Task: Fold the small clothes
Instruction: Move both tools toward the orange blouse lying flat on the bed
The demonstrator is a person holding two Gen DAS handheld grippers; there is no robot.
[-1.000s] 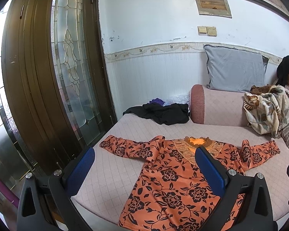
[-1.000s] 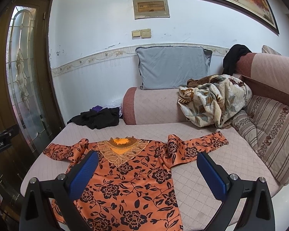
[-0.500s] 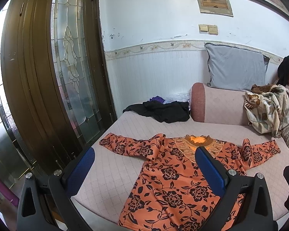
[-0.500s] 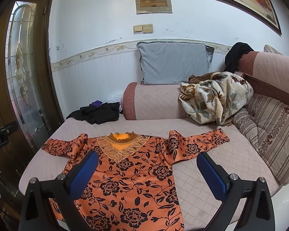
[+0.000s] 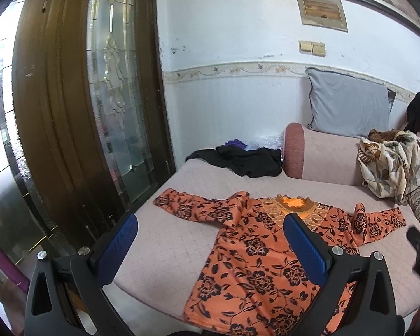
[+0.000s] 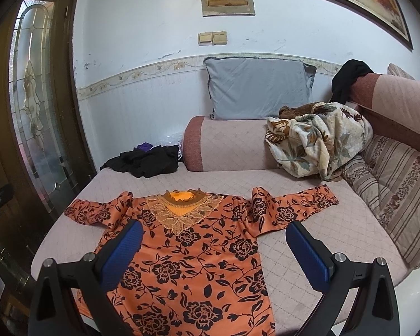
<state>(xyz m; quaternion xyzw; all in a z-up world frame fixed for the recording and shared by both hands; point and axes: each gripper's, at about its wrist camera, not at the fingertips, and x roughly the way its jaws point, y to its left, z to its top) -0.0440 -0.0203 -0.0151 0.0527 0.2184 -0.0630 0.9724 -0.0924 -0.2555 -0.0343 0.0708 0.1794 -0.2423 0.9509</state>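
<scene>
Rig hardware, both wrist views: matched pair of handheld two-finger units.

Left gripper (image 5: pixel 210 245): black plastic frame, two angled arms with elongated triangular cut-outs; blue textured pads (image 5: pixel 116 247) on the inner finger faces; round silver screw heads (image 5: pixel 84 251) on the top of each arm, two per side. Right gripper (image 6: pixel 212 249): same build, black arms, blue ribbed pads (image 6: pixel 308 254), silver screws (image 6: pixel 339 257) at matching spots. No cables, labels or sleeves visible in either view.

Grey pillow (image 6: pixel 257 89) at 12 o'clock, floral blanket (image 6: pixel 319 142) at 2, black clothes (image 6: pixel 145 162) at 10, door (image 5: pixel 78 106) at 9.
</scene>
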